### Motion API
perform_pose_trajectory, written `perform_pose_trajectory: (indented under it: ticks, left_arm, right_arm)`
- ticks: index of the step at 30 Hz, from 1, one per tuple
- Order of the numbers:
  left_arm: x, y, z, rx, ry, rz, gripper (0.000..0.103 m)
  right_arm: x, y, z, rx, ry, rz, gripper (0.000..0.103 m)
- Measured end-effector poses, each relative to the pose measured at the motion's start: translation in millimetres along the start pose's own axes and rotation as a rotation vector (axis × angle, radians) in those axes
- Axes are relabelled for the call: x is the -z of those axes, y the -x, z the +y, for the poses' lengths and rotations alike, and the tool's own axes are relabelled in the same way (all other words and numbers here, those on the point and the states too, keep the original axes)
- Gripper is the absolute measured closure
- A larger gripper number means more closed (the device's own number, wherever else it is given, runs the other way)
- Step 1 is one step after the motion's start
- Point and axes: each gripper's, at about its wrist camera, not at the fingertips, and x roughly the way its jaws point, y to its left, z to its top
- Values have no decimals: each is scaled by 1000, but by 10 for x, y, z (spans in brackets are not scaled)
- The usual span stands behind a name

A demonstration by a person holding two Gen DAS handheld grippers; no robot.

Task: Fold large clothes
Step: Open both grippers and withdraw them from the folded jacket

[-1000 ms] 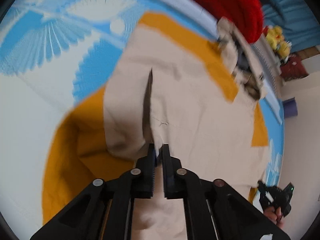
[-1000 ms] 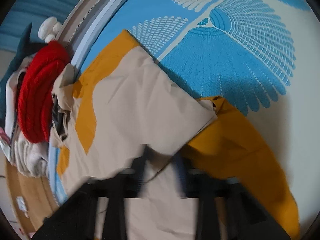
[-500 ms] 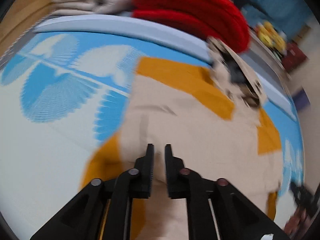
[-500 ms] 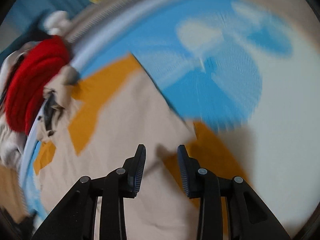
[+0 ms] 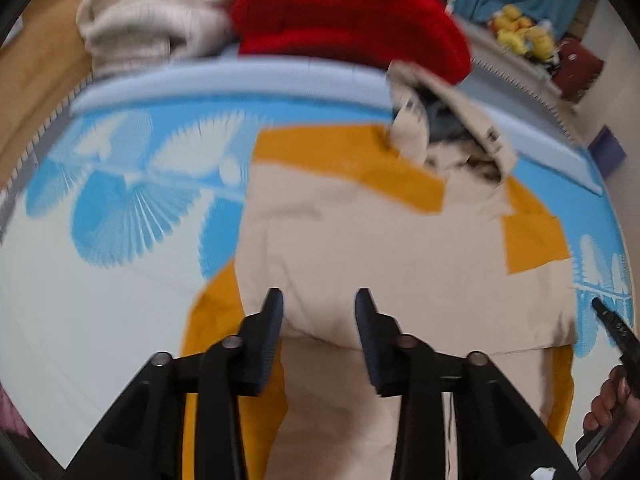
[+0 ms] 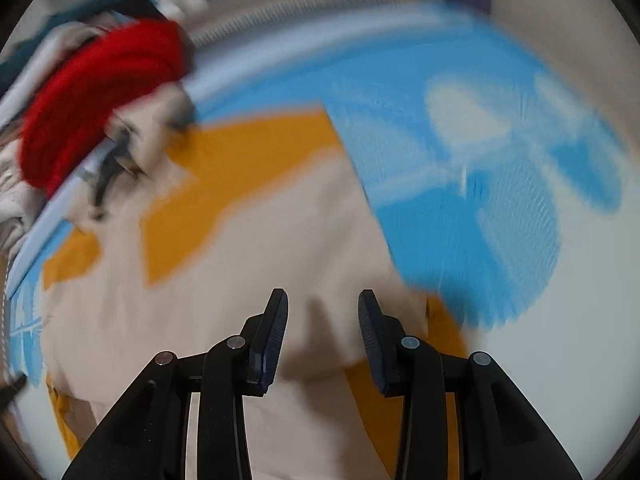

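A large beige and mustard-yellow garment [image 5: 360, 240] lies folded on a blue and white patterned mat [image 5: 120, 216]; its collar end points toward the far edge. It also shows in the right wrist view [image 6: 248, 240], blurred. My left gripper [image 5: 318, 300] is open and empty, just above the garment's near folded edge. My right gripper [image 6: 322, 300] is open and empty over the same fold, near its right corner. The right gripper's tip [image 5: 612, 324] shows at the right edge of the left wrist view.
A red knit item [image 5: 348, 20] and folded cream clothes [image 5: 160, 20] are stacked beyond the mat's far edge. Yellow plush toys [image 5: 520, 36] sit further back right. Wooden floor [image 5: 36, 76] lies at the left.
Both grippers have let go of the beige fabric and opened. The folded-over layer now lies flat. Both cameras have pulled back and tilted up.
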Motion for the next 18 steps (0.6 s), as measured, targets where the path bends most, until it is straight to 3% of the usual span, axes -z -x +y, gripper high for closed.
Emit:
perform_pose_trajectory:
  ticks: [4, 10, 14, 16, 18]
  left_arm:
    - [-84, 383, 63, 20, -13, -73, 66]
    - [-57, 626, 54, 22, 21, -132, 55]
    - [50, 679, -76, 46, 15, -110, 39]
    - [112, 652, -115, 53, 20, -86, 35]
    - [143, 631, -143, 49, 20, -75, 29]
  right_arm:
    - [-60, 761, 374, -53, 118, -186, 65]
    - [-110, 1650, 804, -140, 157, -278, 65]
    - [164, 1824, 834, -157, 159, -352, 65]
    - [279, 1612, 872, -126, 173, -261, 65]
    - [341, 1498, 842, -162, 132, -200, 65]
